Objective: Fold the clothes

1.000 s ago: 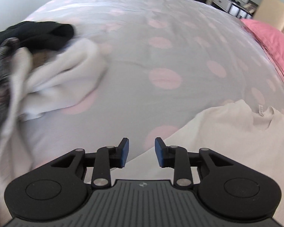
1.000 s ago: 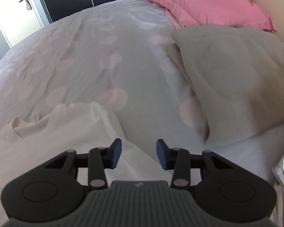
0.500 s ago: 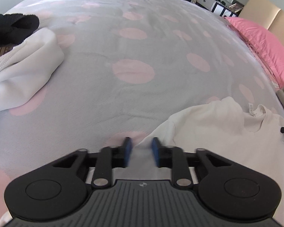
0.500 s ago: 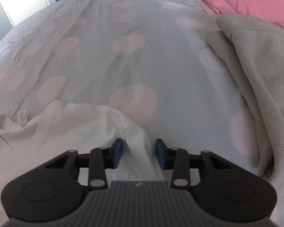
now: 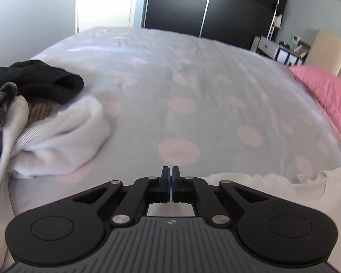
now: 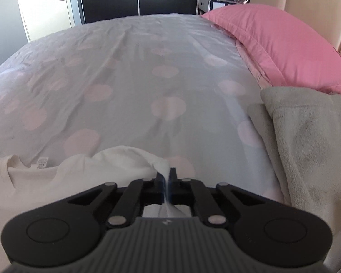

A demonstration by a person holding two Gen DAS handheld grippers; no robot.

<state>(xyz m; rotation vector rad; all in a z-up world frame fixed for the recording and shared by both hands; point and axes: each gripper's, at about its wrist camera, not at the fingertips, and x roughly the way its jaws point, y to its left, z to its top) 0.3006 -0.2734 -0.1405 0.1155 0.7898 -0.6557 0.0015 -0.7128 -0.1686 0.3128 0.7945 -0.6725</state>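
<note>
Right gripper [image 6: 167, 177]: jaws pinched tight on a peaked fold of the white shirt [image 6: 84, 168], cloth bunched up between the pads and running back under the gripper body. Left gripper [image 5: 171, 177]: jaws closed down to a hairline slit; white cloth shows below and behind them, but I can't tell if any is actually clamped.

White shirt: off-white knit, rumpled, lying on the bed cover [image 6: 129, 72] at its near edge. Neck opening and small care label [image 6: 41, 161] face up, just left of the right gripper. In the left wrist view the white shirt [image 5: 307, 186] spreads right of the left gripper, label side up, top edge wavy.

Bed cover: pale grey with pink dots, lightly creased, open and flat beyond both grippers to the far edge.

Edges around the bed cover: laundry pile [image 5: 41, 122] on its left side, with white, black and patterned items heaped. Grey blanket [image 6: 311, 141] on its right side, close to the right gripper. Pink pillow [image 6: 279, 45] beyond the blanket, against the headboard [image 6: 318, 6]. Dark wardrobe [image 5: 206, 11] past the far edge.
</note>
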